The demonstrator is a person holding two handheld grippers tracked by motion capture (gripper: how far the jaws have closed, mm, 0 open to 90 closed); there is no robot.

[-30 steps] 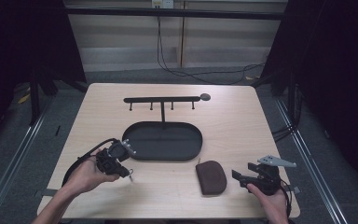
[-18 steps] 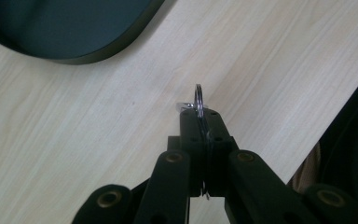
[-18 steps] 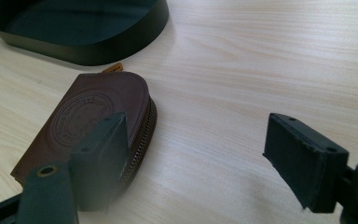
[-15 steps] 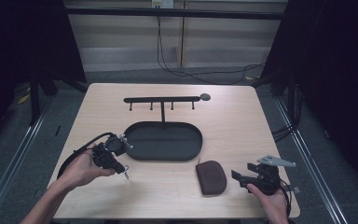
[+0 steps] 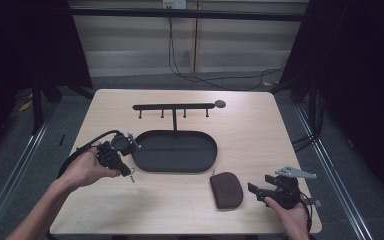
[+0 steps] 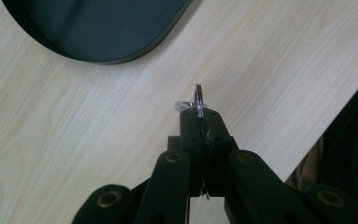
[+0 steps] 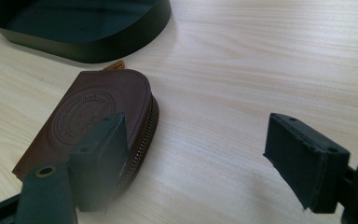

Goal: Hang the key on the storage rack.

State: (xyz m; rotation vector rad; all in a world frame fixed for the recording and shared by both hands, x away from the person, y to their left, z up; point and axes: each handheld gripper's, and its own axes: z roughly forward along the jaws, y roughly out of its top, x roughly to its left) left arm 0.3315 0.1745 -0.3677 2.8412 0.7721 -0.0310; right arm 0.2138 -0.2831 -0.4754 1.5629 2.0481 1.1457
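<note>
The dark oval tray [image 5: 175, 151] sits near the middle of the pale wooden table [image 5: 245, 130], and everything else is easiest placed from it. Just behind it, toward the far edge, stands a black rack [image 5: 174, 107] with a long crossbar and small pegs hanging under it, its post rising right at the tray's back rim. At the tray's left end the person's left hand [image 5: 82, 170] holds the left gripper [image 5: 130, 170], lifted off the table, just beside the rim. Seen from the left gripper view, its jaws are pressed together on a thin metal key ring [image 6: 199, 100], which stands edge-on above the jaw tips with a small silver piece beside it; the tray's curved rim [image 6: 121, 58] lies a little beyond, with bare wood between. In front of the tray's right end, toward the person, a small brown leather pouch [image 5: 226, 189] lies flat on the table, apart from the tray. The right gripper view shows a round stamped emblem on its face and a zip along its curved edge [image 7: 140, 140]. Just to the right of the pouch, the right hand [image 5: 292, 220] holds the right gripper [image 5: 254, 189] low over the table, jaws spread wide with nothing between them, one jaw close against the pouch's zip side.
</note>
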